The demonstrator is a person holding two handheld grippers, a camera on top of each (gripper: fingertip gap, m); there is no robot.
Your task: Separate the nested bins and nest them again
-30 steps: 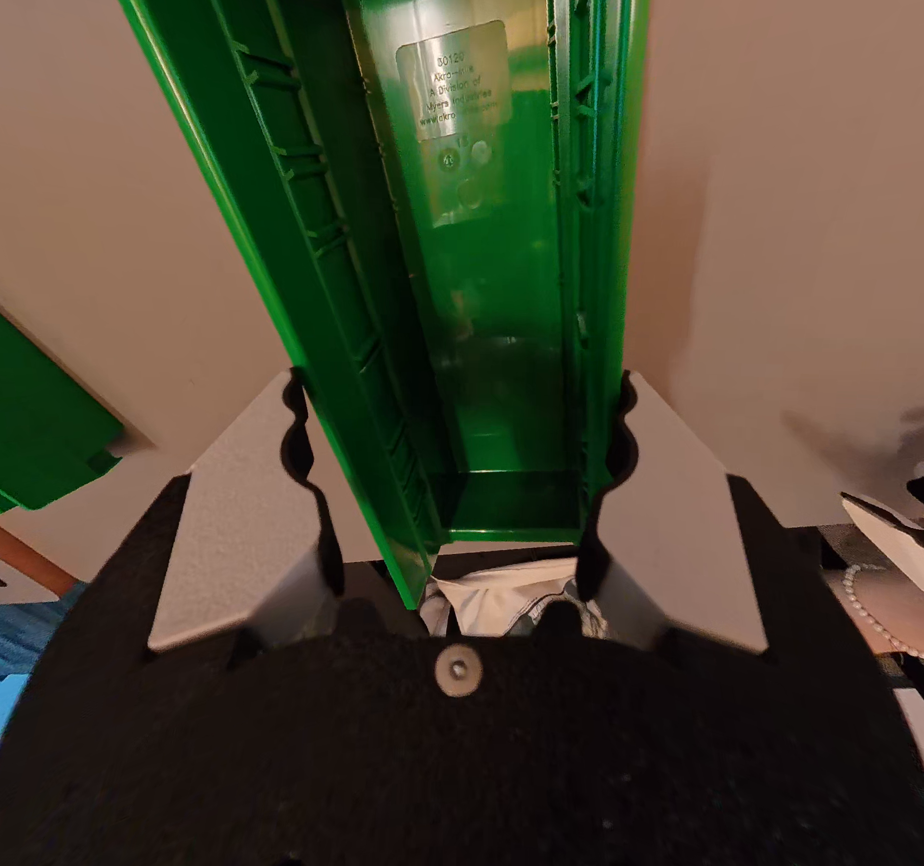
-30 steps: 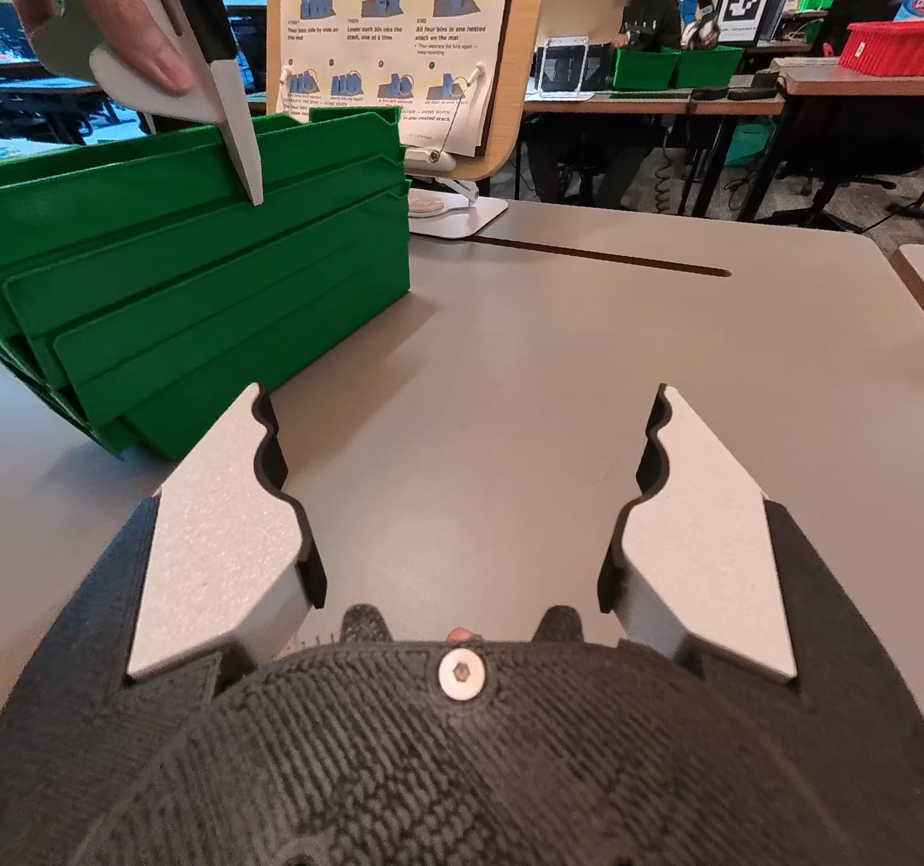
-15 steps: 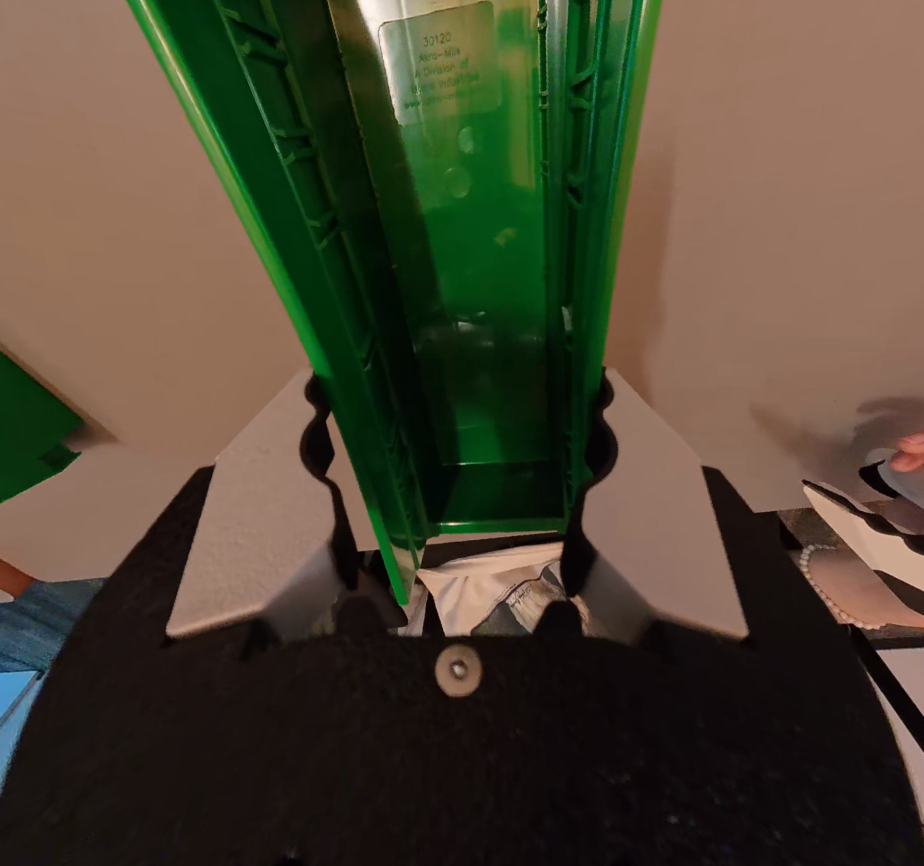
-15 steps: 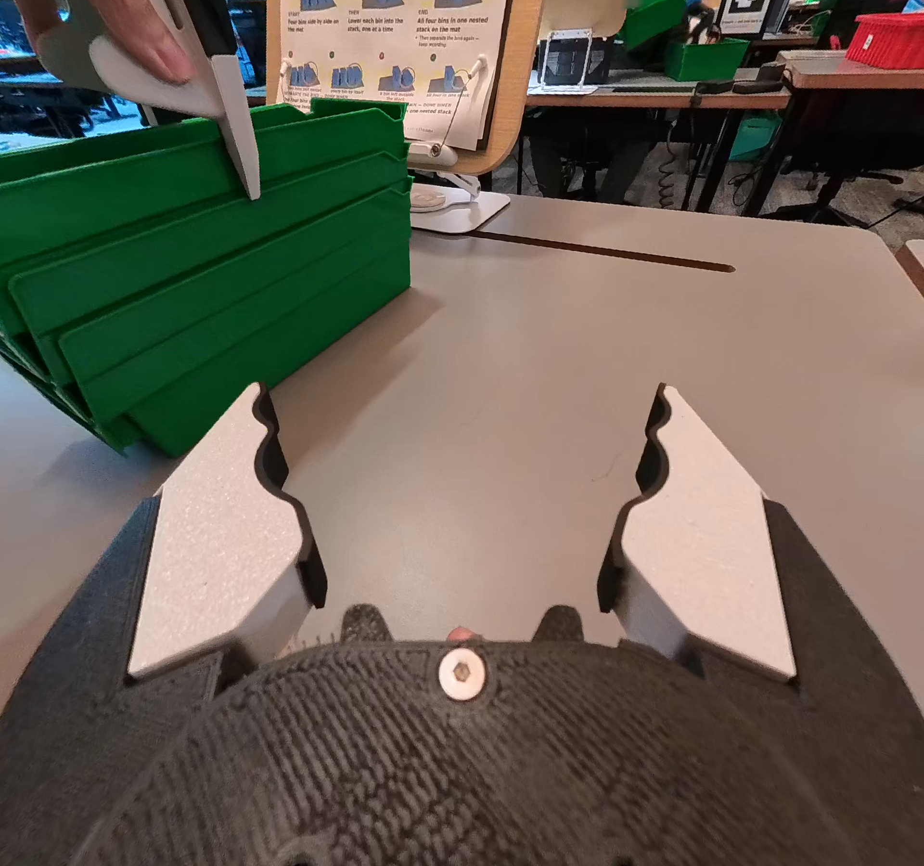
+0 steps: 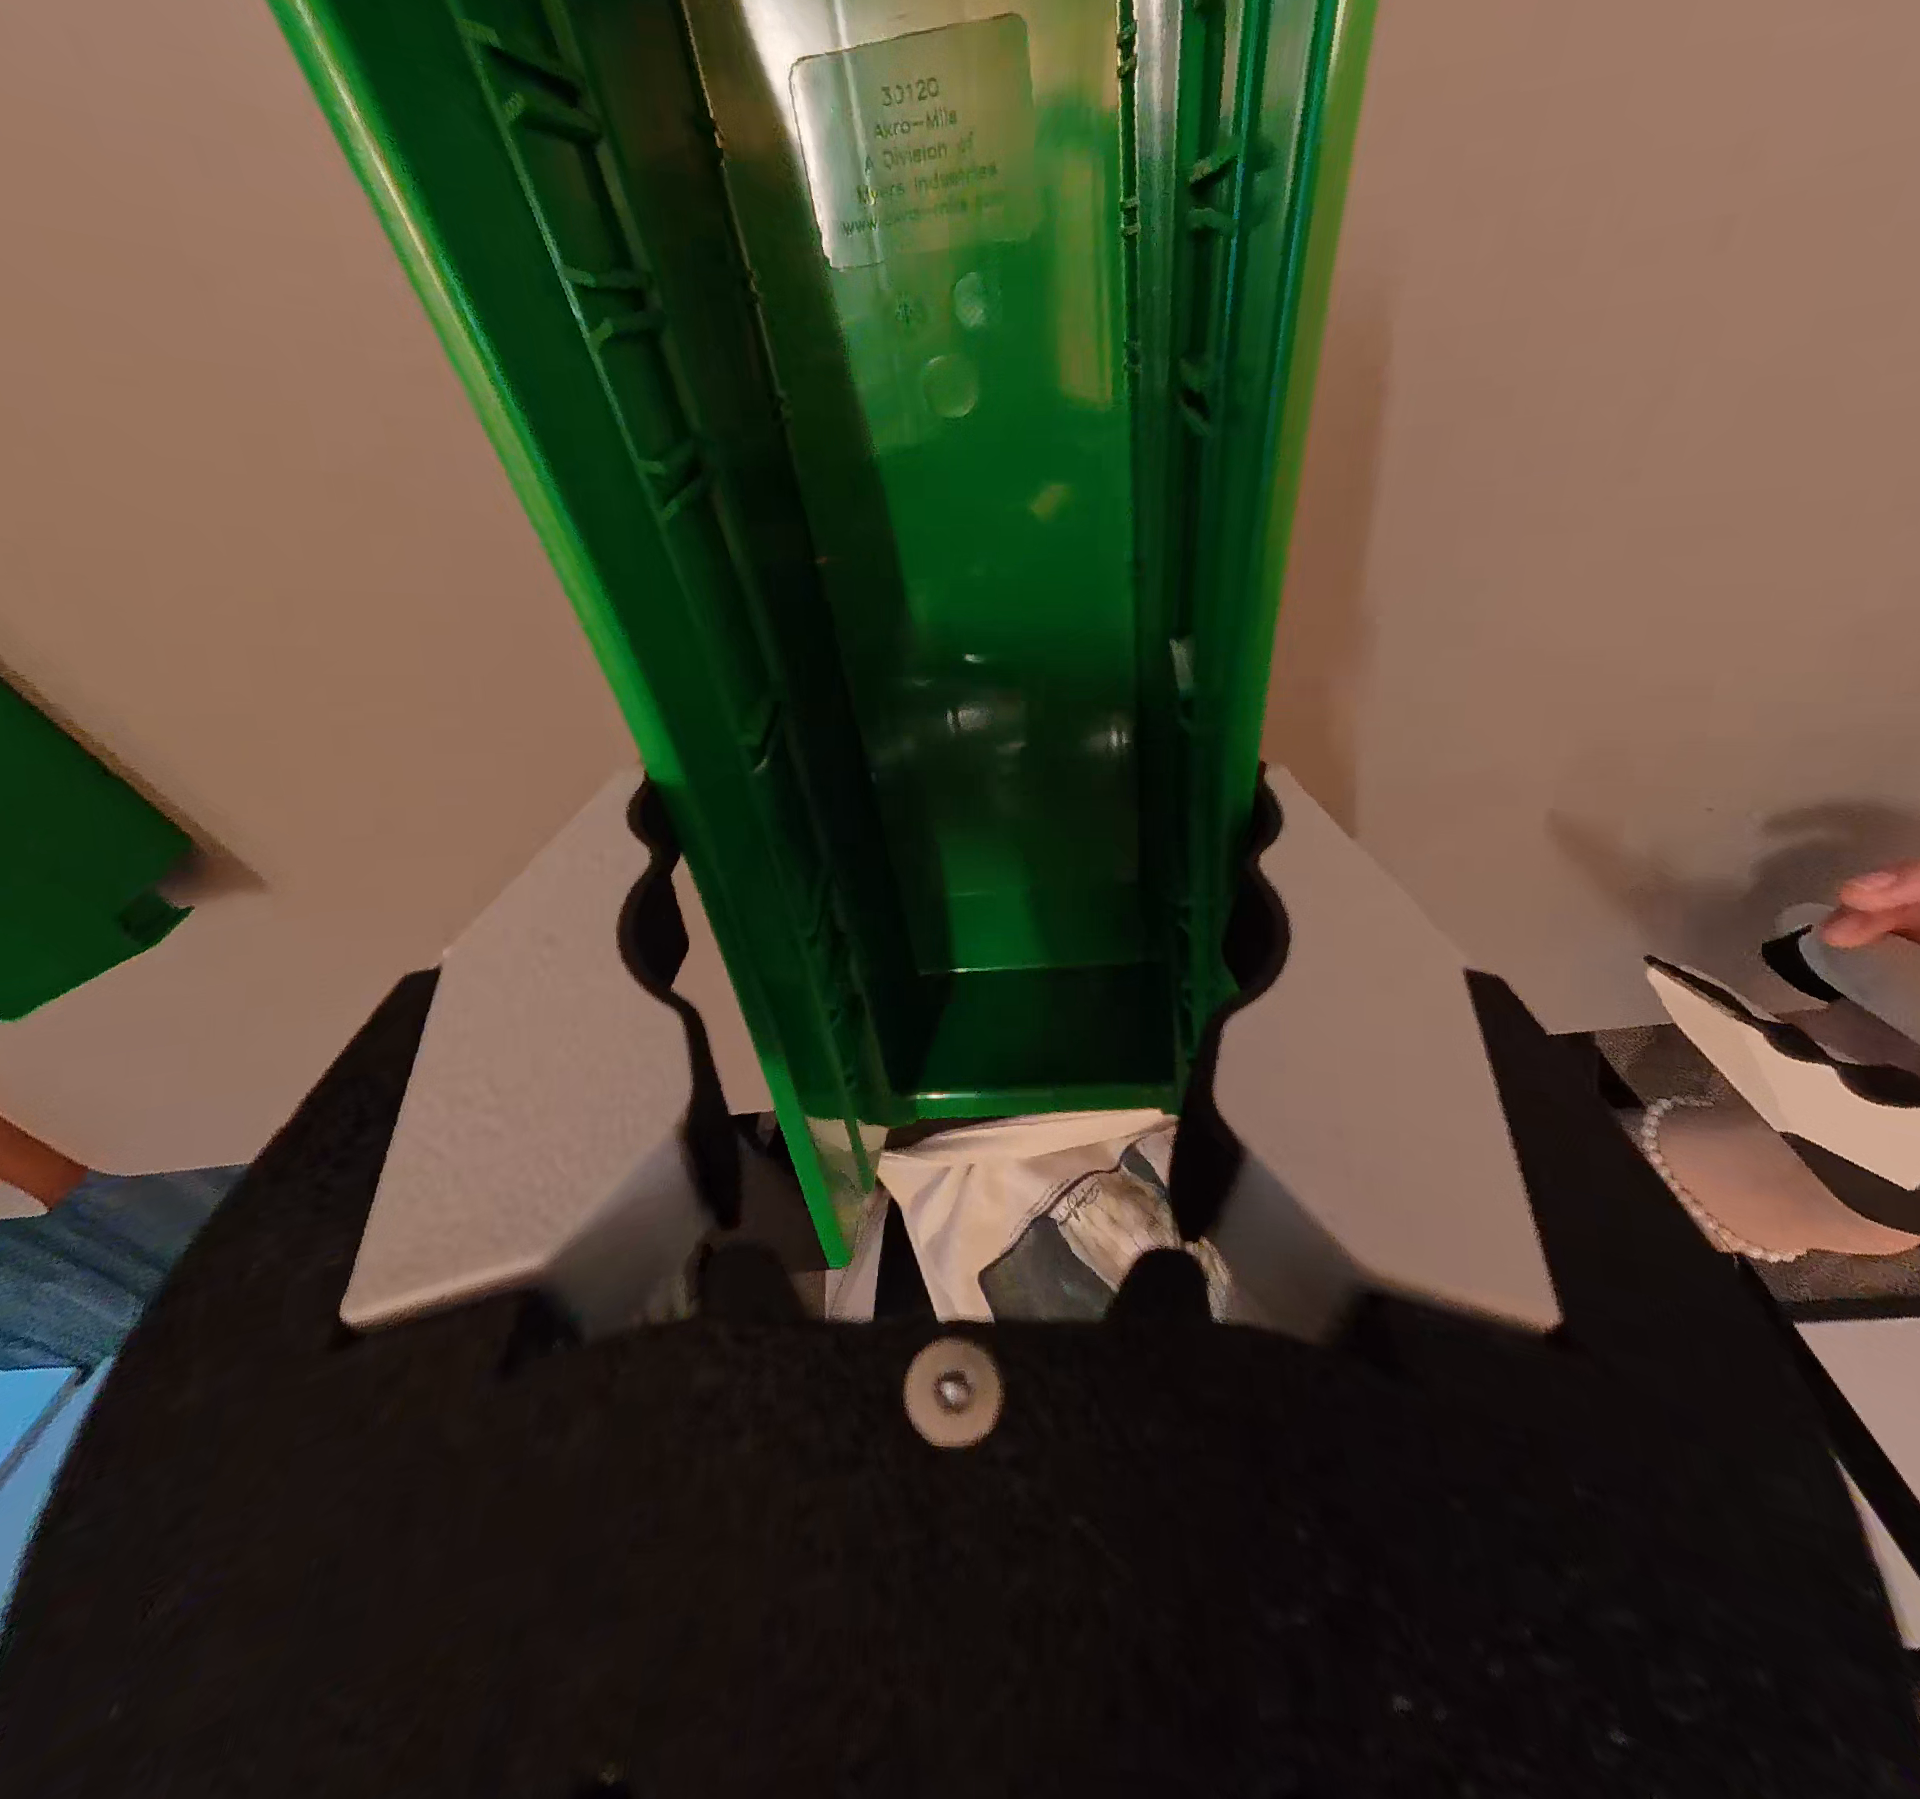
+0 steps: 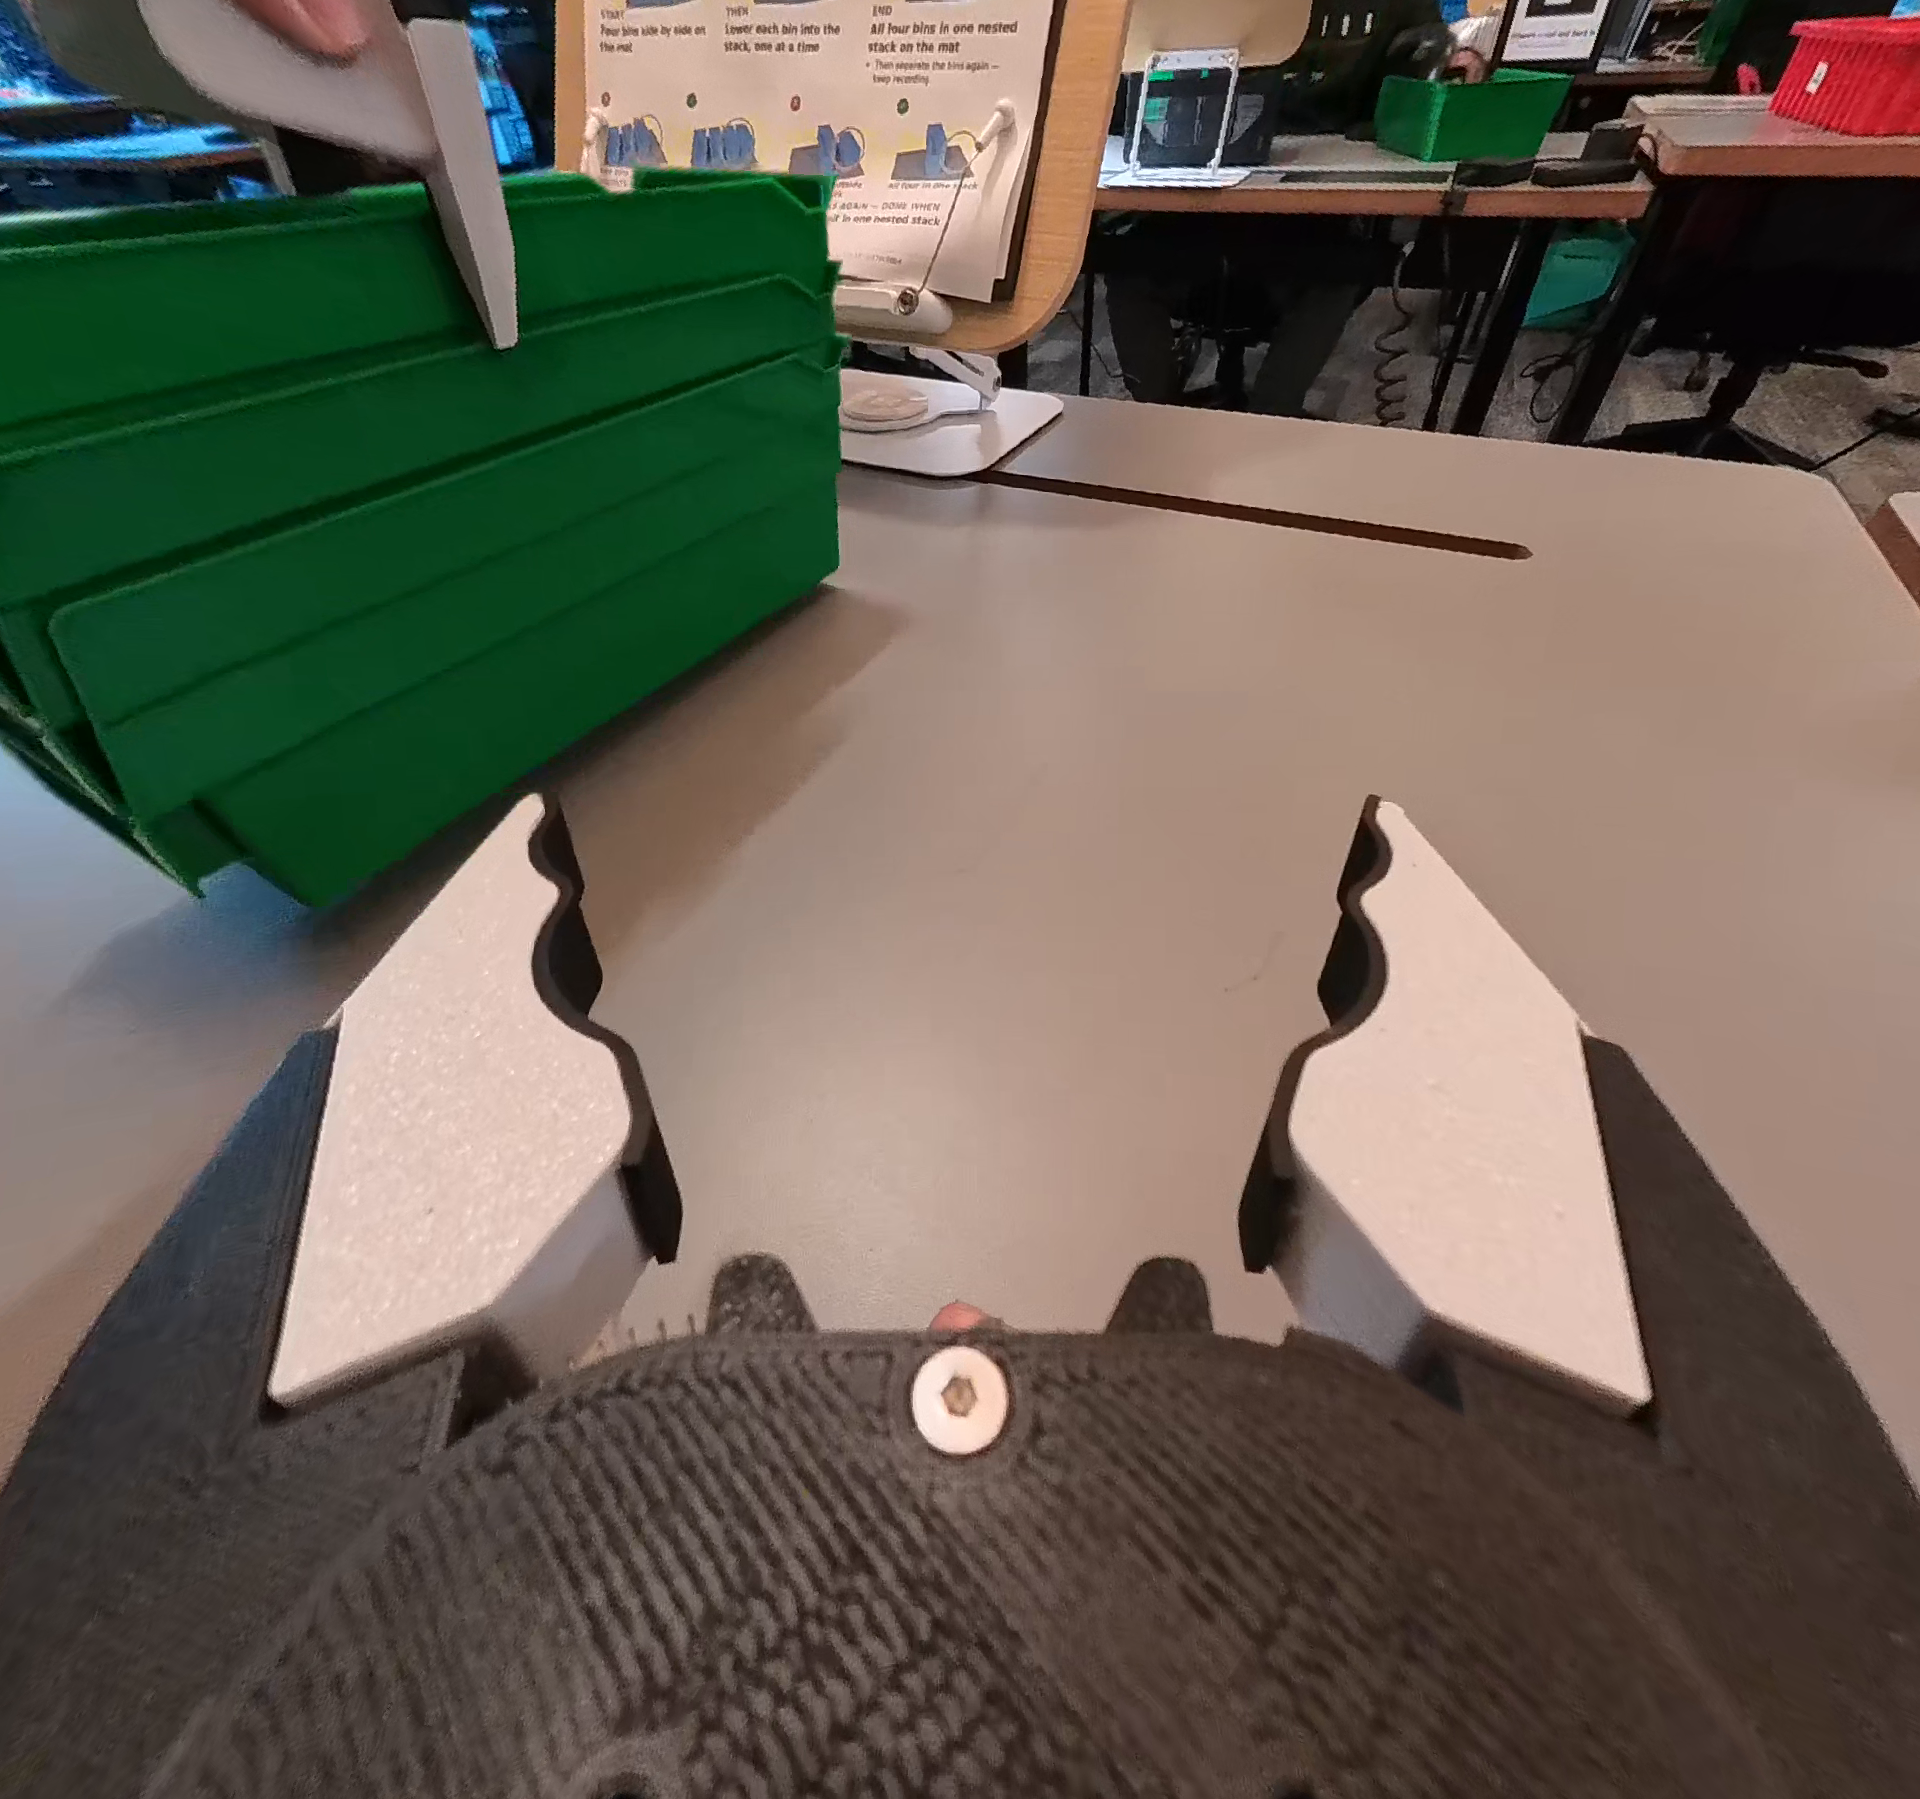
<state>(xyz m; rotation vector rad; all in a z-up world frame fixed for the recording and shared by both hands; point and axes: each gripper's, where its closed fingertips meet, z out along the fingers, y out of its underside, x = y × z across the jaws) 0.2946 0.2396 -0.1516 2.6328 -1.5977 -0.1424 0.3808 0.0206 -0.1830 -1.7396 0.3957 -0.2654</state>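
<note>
**Tool state, left.** The left gripper [image 5: 956, 788] is set down over the uppermost bin [image 5: 987, 502] of the stack of nested green bins [image 6: 416, 554], one finger outside each long wall. Compared with a second ago the jaws stand narrower, drawn in from a loose straddle to about the bin's own width. The right-hand pad [image 5: 1242, 918] lies against the wall. The left-hand pad sits just beside the flared rim, and from this angle contact there cannot be confirmed, so a firm clamp is probable but not established.

**Tool state, right.** The right gripper [image 6: 961, 804] is wide and empty, as it was a second ago. It hovers low over the grey table [image 6: 1247, 710], near the stack and clear of it.

**Location of work.** The stack rests on the table at the left of the right wrist view, leaning slightly, in front of an instruction sheet [image 6: 810, 35] on a stand. All bins appear seated one inside another; no clear gap has opened under the top one.

**Finding.** The closing of the left jaws marks the grasp stage of the first separation. Lifting has not visibly begun.

**Risk.** With the lower bins unrestrained, they may rise with the top bin. The idle right gripper is well placed to hold them down
</note>
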